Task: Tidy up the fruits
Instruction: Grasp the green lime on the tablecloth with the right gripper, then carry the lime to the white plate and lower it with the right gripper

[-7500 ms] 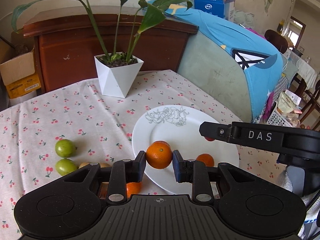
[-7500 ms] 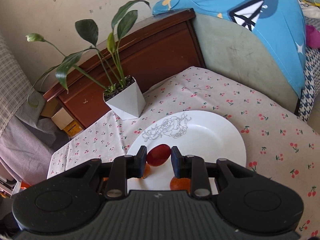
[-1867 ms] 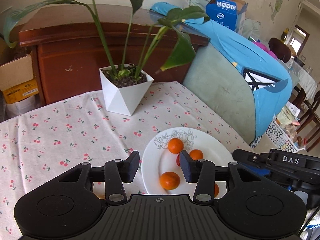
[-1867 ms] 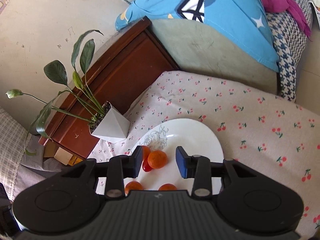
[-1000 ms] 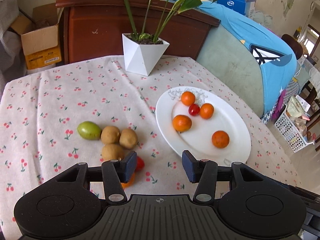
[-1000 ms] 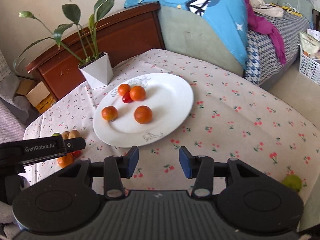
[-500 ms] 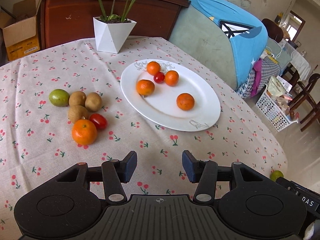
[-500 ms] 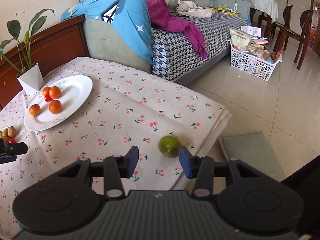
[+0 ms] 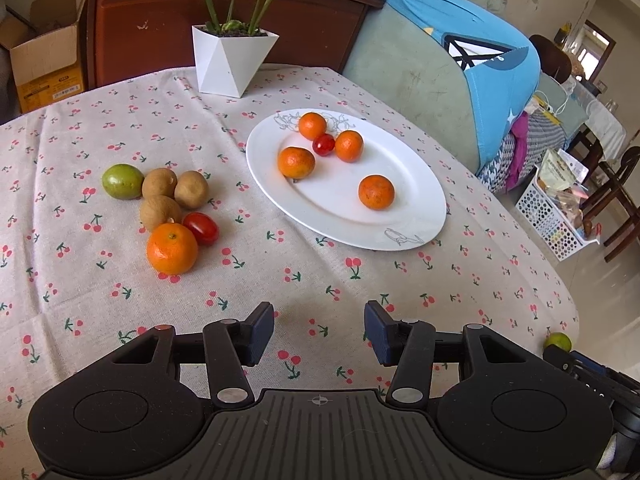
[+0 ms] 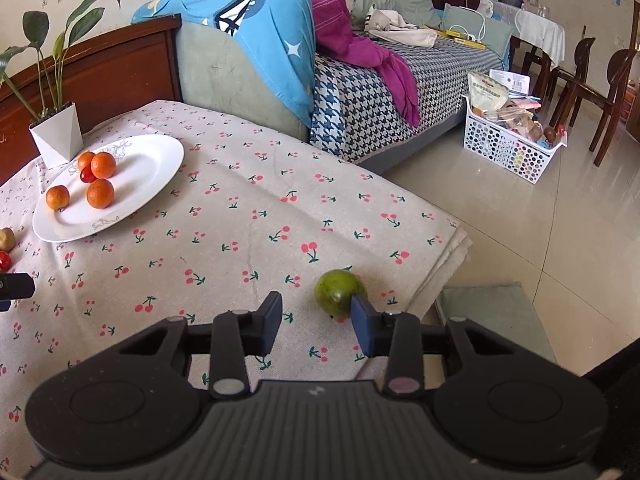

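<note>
A white oval plate (image 9: 404, 184) holds several oranges and one cherry tomato (image 9: 323, 145). Left of it on the cherry-print cloth lie a green fruit (image 9: 122, 181), three brown fruits (image 9: 160, 183), an orange (image 9: 172, 248) and a tomato (image 9: 201, 228). My left gripper (image 9: 319, 332) hovers open and empty over bare cloth, nearer than all of these. Another green fruit (image 10: 339, 293) sits near the table's corner. My right gripper (image 10: 317, 316) is just short of it with its jaws closing. The fruit lies ahead of the right fingertip (image 10: 362, 316), not between the pads.
A white plant pot (image 9: 230, 60) stands behind the plate, with a wooden cabinet beyond it. The cloth's edge (image 10: 452, 256) drops to a tiled floor close beside the green fruit. A sofa with blue and magenta fabric and a white basket (image 10: 508, 152) stand further off.
The right gripper swung away from the plate to the green fruit at the table's corner, and its jaws narrowed. The left gripper drew back from the loose fruits, still open.
</note>
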`<state>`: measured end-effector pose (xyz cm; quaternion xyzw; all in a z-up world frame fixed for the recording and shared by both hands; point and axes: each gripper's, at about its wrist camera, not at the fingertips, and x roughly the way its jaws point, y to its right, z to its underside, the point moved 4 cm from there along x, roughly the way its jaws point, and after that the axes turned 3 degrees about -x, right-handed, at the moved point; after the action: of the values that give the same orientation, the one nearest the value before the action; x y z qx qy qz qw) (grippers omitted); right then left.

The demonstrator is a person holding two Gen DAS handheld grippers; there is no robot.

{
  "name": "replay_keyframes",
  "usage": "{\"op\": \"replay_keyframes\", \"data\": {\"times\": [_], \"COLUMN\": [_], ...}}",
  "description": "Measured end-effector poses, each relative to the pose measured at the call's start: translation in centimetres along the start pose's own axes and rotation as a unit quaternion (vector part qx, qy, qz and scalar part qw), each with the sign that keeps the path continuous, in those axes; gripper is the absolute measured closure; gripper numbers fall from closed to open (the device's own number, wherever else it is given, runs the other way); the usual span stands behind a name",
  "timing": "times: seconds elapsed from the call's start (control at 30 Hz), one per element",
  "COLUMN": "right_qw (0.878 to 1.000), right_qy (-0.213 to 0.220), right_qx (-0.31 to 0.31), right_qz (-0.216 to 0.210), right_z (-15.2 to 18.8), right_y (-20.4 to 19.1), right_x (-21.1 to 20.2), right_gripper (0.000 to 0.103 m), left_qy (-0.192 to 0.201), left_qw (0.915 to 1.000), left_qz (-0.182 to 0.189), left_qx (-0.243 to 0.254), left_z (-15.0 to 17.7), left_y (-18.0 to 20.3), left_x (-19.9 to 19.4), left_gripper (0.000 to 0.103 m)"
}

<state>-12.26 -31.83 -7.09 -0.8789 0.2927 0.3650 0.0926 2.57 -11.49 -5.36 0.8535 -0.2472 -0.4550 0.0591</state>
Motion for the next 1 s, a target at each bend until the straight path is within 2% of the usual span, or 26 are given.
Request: {"op": "replay_keyframes", "data": {"times": [0.3, 0.57, 0.67, 0.83, 1.0], "right_qw": [1.0, 0.998, 0.998, 0.997, 0.99], "right_qy": [0.002, -0.014, -0.012, 0.0, 0.035], "right_qx": [0.019, 0.056, 0.061, 0.054, 0.018], "right_qz": [0.021, 0.02, 0.012, -0.053, -0.135], "right_z": [-0.2, -0.2, -0.3, -1.2, -4.0], "right_y": [0.4, 1.1, 1.0, -0.8, -4.2], "right_x": [1.1, 2.4, 2.4, 2.0, 2.0], "right_gripper": [0.063, 0.063, 0.07, 0.07, 0.07], "left_qy": [-0.008, -0.007, -0.007, -0.004, -0.002], "left_qw": [0.9999, 0.9999, 1.0, 0.9999, 0.9992], "left_qz": [-0.007, -0.004, -0.003, -0.007, -0.015], "left_qx": [0.009, 0.007, 0.003, -0.014, -0.037], "left_z": [0.3, 0.2, 0.1, -0.4, -1.9], "left_y": [0.1, 0.3, 0.1, -0.5, -1.7], "left_x": [0.8, 1.0, 1.0, 0.7, -0.1], "left_gripper": [0.054, 0.054, 0.054, 0.054, 0.054]}}
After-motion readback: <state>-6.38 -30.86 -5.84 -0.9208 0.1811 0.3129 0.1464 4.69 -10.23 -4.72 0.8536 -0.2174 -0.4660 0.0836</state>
